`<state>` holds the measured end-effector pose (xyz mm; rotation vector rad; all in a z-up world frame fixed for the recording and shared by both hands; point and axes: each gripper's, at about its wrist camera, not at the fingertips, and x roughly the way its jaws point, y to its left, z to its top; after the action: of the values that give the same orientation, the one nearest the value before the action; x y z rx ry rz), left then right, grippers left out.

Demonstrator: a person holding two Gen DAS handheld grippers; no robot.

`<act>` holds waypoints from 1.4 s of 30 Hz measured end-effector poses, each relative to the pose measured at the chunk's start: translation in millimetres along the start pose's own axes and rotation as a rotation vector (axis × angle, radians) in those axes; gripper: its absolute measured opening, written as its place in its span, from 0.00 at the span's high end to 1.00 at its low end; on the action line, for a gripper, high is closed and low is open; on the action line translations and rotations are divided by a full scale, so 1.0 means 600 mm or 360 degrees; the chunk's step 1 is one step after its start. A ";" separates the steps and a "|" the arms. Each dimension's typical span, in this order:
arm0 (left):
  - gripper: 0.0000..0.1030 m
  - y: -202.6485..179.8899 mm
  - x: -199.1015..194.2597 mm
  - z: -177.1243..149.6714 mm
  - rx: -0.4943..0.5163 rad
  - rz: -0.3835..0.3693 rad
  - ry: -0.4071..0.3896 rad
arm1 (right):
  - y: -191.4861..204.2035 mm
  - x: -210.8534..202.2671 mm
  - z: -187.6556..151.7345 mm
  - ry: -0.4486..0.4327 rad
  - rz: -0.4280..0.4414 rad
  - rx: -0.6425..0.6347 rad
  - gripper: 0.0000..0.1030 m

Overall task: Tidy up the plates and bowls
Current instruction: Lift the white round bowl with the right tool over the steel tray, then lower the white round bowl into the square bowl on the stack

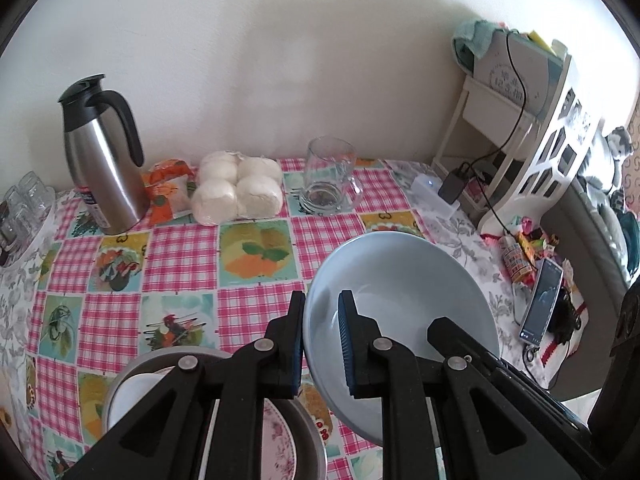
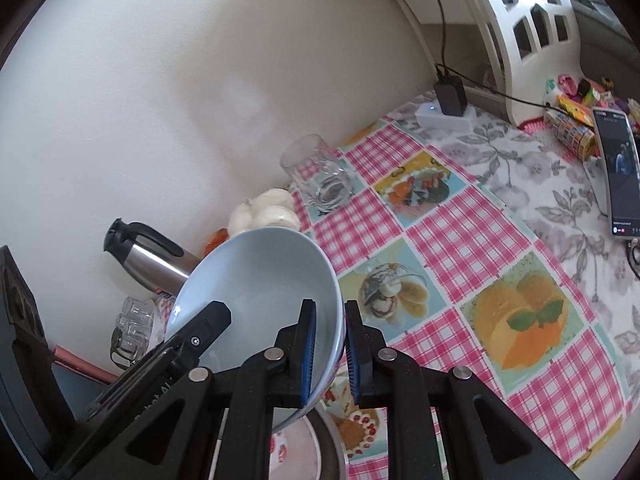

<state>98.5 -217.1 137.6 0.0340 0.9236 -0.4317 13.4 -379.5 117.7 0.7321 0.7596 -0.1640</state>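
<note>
Both grippers clamp one pale blue bowl (image 1: 404, 292) by opposite sides of its rim, each with one pad inside the wall and one outside. The left gripper (image 1: 322, 344) has its jaws narrowed onto the bowl's left rim; the right gripper (image 2: 331, 354) has its jaws narrowed onto the bowl's right rim. The bowl is tilted and held clear above the near part of the table, which is covered by a pink checked tablecloth (image 1: 180, 252). Directly below the bowl, at the near edge, sits a round metal container (image 1: 312, 428) holding a floral plate (image 1: 278, 436) and a white dish (image 1: 136, 392). At the far side, against the wall, stand a steel thermos jug (image 1: 102, 160), a pack of white buns (image 1: 236, 186) and an empty glass mug (image 1: 328, 176). Upturned glasses (image 1: 24, 200) sit at the far left. A phone (image 1: 540, 304) is propped at the right, near a white shelf unit (image 1: 536, 136).
</note>
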 end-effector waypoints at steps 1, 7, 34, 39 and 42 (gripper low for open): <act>0.84 0.008 -0.007 0.000 -0.0015 -0.0004 -0.0007 | 0.007 -0.003 -0.002 -0.0006 0.0004 -0.0010 0.84; 0.84 0.054 -0.034 -0.001 -0.0102 -0.0016 -0.0020 | 0.052 -0.008 -0.018 -0.0003 0.0042 -0.0071 0.83; 0.84 0.235 -0.089 -0.071 -0.0467 0.0052 0.0048 | 0.217 0.034 -0.129 0.0165 0.0009 -0.0462 0.83; 0.84 0.247 -0.090 -0.088 -0.0495 0.0064 0.0074 | 0.225 0.042 -0.146 0.0194 -0.0017 -0.0494 0.83; 0.84 0.254 -0.088 -0.097 -0.0510 0.0068 0.0093 | 0.226 0.046 -0.156 0.0213 -0.0026 -0.0500 0.83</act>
<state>83.2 -47.4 119.8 -0.2263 1.0388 -0.2404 32.7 -213.8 126.5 0.4414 0.8949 -0.0085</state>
